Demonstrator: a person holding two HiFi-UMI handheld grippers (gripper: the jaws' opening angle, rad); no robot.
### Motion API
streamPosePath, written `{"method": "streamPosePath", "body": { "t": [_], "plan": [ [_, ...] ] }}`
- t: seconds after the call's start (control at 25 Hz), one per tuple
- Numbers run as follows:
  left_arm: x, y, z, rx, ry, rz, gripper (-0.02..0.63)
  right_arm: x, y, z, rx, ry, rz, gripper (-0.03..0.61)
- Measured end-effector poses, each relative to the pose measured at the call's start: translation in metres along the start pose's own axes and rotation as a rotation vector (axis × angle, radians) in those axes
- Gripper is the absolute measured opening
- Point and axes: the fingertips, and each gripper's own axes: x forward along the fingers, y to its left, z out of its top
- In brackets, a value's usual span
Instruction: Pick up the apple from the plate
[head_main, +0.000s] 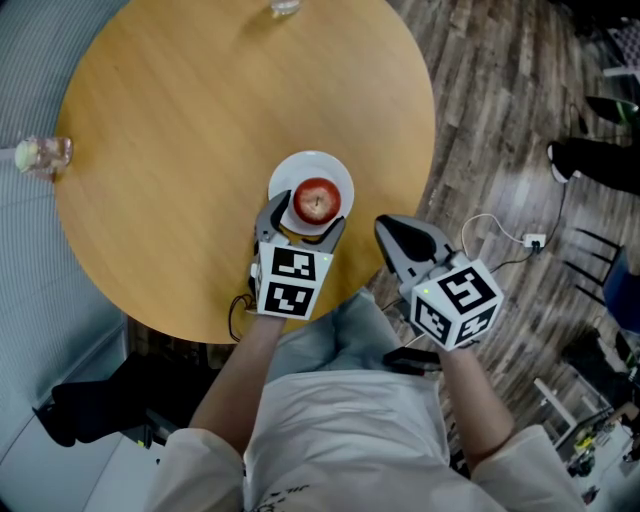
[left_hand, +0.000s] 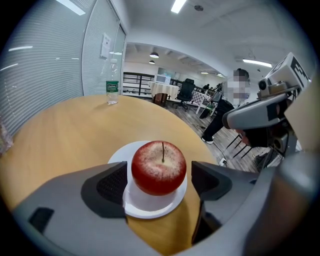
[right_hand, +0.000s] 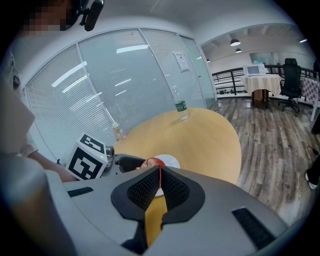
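Note:
A red apple (head_main: 317, 200) (left_hand: 159, 167) stands stem-up on a small white plate (head_main: 310, 160) (left_hand: 150, 206) near the front edge of the round wooden table (head_main: 200, 120). My left gripper (head_main: 309, 210) (left_hand: 159, 180) is open. Its jaws reach over the plate on either side of the apple, with a gap showing on the right side. My right gripper (head_main: 387, 228) (right_hand: 160, 187) is shut and holds nothing. It hovers just off the table's edge, to the right of the plate. The right gripper view shows the apple (right_hand: 156, 162) and plate (right_hand: 172, 161) partly behind its jaws.
A water bottle (head_main: 285, 6) (left_hand: 112, 87) (right_hand: 181, 109) stands at the table's far edge. A clear cup-like item (head_main: 42, 153) sits at the left edge. A charger with cable (head_main: 533, 240) lies on the wood floor at right. A person (left_hand: 225, 110) stands far off.

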Motion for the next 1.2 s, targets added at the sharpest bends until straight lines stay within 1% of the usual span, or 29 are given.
{"method": "streamPosePath", "body": {
  "t": [0.4,0.64,0.8,1.2],
  "plan": [
    [0.009,-0.002,0.0,-0.016,0.015,-0.01,0.411,-0.002,-0.002,-0.004,0.007,0.008,-0.002,0.031],
    [0.014,0.001,-0.002,-0.026,0.024,-0.001,0.411,-0.002,-0.002,-0.008,0.015,0.015,0.0,0.031],
    [0.014,0.002,-0.003,-0.034,0.019,0.004,0.388,-0.004,-0.004,-0.012,0.024,0.02,-0.004,0.031],
    [0.009,0.004,-0.004,-0.038,0.013,0.013,0.385,-0.006,-0.001,-0.011,0.018,0.017,0.002,0.031]
  ]
}}
